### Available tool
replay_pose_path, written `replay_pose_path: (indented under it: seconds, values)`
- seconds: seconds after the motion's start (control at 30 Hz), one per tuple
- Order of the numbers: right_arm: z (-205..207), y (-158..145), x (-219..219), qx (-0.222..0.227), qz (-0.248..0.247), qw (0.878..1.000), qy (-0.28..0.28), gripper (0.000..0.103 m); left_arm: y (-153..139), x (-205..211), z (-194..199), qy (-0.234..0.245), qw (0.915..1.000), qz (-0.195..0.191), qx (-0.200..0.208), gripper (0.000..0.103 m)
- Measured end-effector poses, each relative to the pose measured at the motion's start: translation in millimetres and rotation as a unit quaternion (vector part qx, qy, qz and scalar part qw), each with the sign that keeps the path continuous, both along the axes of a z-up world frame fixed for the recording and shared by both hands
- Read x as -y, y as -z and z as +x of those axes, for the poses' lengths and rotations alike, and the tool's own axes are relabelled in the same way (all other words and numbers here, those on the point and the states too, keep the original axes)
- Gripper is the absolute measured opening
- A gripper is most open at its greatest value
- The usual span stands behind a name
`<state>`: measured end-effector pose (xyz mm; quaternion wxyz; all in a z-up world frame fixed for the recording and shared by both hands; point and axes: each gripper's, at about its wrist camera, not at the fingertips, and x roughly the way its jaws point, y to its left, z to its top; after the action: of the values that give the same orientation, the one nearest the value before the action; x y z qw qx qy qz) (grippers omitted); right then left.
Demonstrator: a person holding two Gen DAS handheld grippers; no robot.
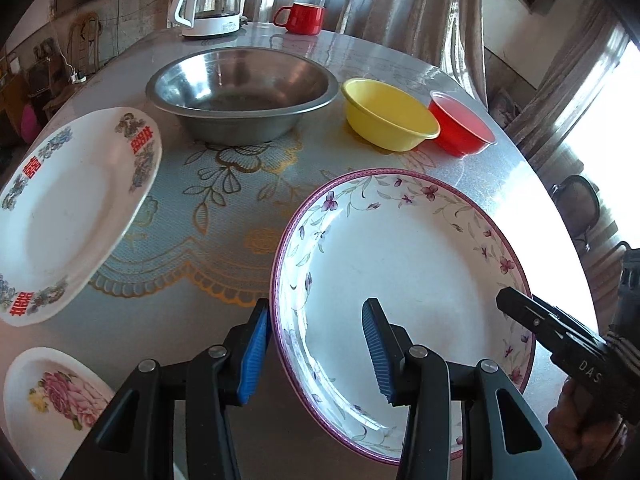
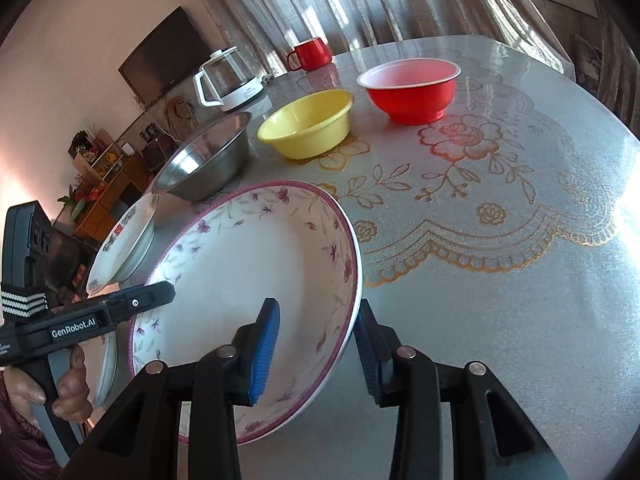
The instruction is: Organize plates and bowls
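Round glossy floral plate (image 1: 400, 264), steel bowl (image 1: 244, 92)

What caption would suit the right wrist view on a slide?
Both grippers, right gripper and left gripper, straddle opposite rims of the purple-flowered plate on the table.

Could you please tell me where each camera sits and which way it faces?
Left wrist: on the left tool, angled down over the purple-rimmed plate; a hand shows right.
Right wrist: on the right tool, astride the same plate's rim; a hand shows left.
Shared: plate, steel basin, yellow bowl, red bowl.
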<state>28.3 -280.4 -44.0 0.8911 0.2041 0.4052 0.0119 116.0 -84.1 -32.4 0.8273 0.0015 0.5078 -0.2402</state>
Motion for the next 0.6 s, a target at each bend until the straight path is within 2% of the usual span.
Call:
replay_pose_path:
  seconds: [0.17,0.33,0.43,0.6]
  values:
    - [-2,-2,25,-0.005,-0.011,0.999,0.037,0.038,-3,22,-7,0.017,0.9998,-0.006,0.002,0.046]
    - [-4,6,36,-0.030,-0.034,0.997,0.065,0.038,-4,37,-13,0.032,0.9994,-0.012,0.003,0.046]
    - [-6,6,36,-0.026,-0.046,0.997,0.060,0.038,-2,39,-16,0.031,0.9994,-0.006,0.012,0.046]
    - [-4,6,29,-0.030,-0.092,0.994,0.052,0.038,5,36,-17,0.028,0.9994,-0.020,-0.003,0.046]
